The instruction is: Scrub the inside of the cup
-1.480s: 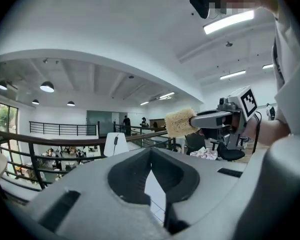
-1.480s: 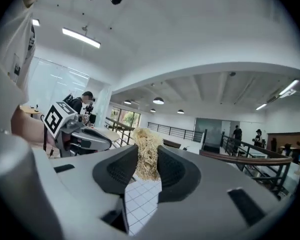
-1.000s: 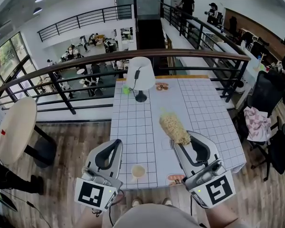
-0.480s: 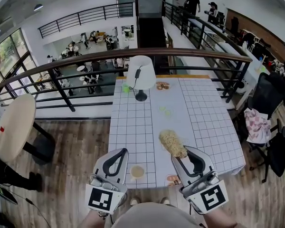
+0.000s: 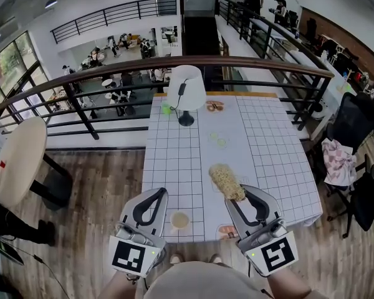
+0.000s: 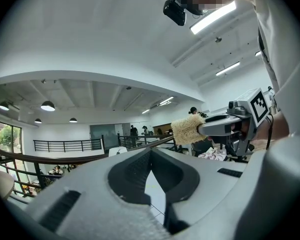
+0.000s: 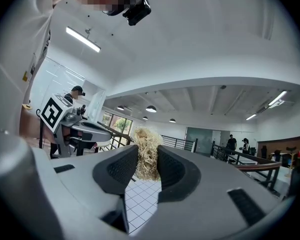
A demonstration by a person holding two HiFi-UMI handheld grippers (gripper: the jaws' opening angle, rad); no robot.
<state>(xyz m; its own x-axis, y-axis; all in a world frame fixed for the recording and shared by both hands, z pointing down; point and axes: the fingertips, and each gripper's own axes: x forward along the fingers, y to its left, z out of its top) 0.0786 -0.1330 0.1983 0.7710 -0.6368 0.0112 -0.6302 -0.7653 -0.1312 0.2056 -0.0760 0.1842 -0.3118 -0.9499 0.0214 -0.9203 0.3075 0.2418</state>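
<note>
The right gripper (image 5: 239,198) is clamping a straw-coloured loofah scrubber (image 5: 227,180), while the left gripper (image 5: 158,194) is hovering with its jaws together on nothing. A small cup (image 5: 179,220) is sitting between them at the gridded table's (image 5: 174,148) near edge. It is probably light and easily tipped, so gripping its rim wall gently seems best.

Table: long rectangular table (image 5: 174,161), covered by a white cloth with a dark grid, set against a railing.
Far end: white-shaded lamp (image 5: 186,95) on a dark base; small green object (image 5: 166,109) just beside it; small brownish item (image 5: 213,106) nearby.
Middle: two pale green discs (image 5: 218,140).
Near edge: upright cup (image 5: 179,220); small orange-pink item (image 5: 227,232), unclear.
</note>
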